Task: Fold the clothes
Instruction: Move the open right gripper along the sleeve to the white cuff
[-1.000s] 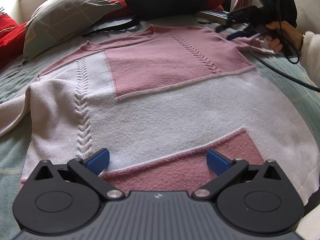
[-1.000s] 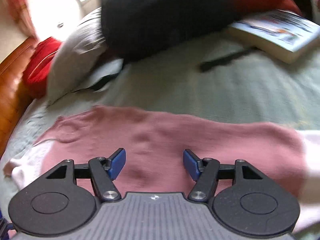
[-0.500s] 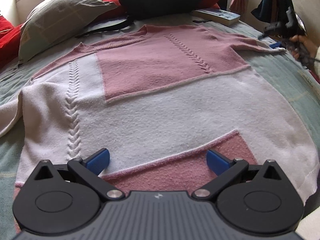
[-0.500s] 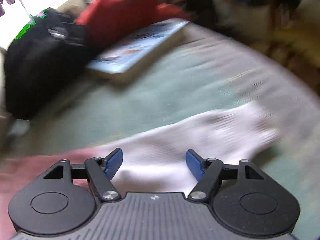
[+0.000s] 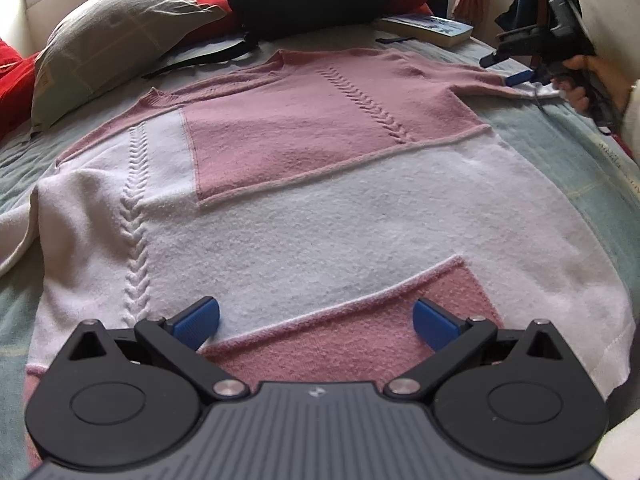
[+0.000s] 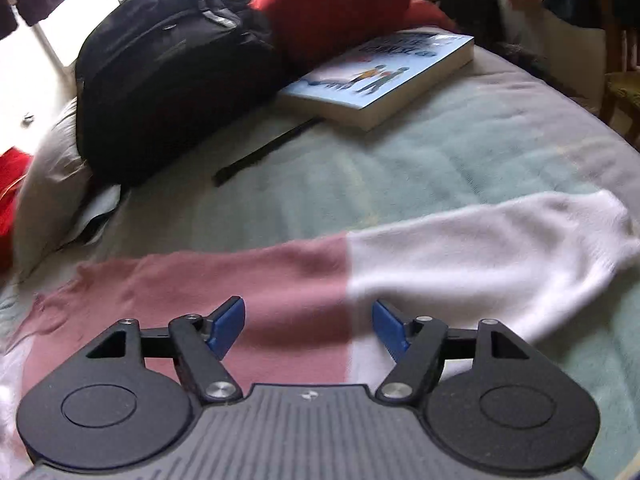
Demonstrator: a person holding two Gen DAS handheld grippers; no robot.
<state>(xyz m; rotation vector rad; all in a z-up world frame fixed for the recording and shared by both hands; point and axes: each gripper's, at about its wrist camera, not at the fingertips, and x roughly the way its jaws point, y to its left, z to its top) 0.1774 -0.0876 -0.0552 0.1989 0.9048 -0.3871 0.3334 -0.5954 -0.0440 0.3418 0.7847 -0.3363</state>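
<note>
**Sweater laid flat on a bed, both tongs open above it**

The bed (image 5: 592, 168), covered in a pale green blanket, fills both views and carries everything else. A pink-and-white sweater (image 5: 304, 216) lies spread flat across its middle, front up, neckline toward the far end and hem nearest the left wrist camera. One sleeve (image 6: 400, 276) stretches out sideways over the blanket; in the right wrist view it is pink near the shoulder and white toward the cuff.

At the head of the bed, beyond the neckline, stands a black backpack (image 6: 168, 80), with a grey pillow (image 5: 116, 36) to one side and a red cushion (image 6: 344, 4) behind it. A paperback book (image 6: 380, 80) with a blue cover lies flat on the blanket just beside the backpack, well apart from the sleeve.

The left gripper (image 5: 316, 320) hovers over the hem, its blue pads spread wide and holding nothing. The right gripper (image 6: 307, 328) hangs over the sleeve where pink meets white, its jaws likewise wide apart and empty; whether the pads touch the knit cannot be told. In the left wrist view this tool appears at the far right by the cuff, gripped by a hand (image 5: 580, 84) with a light sleeve at the wrist.
</note>
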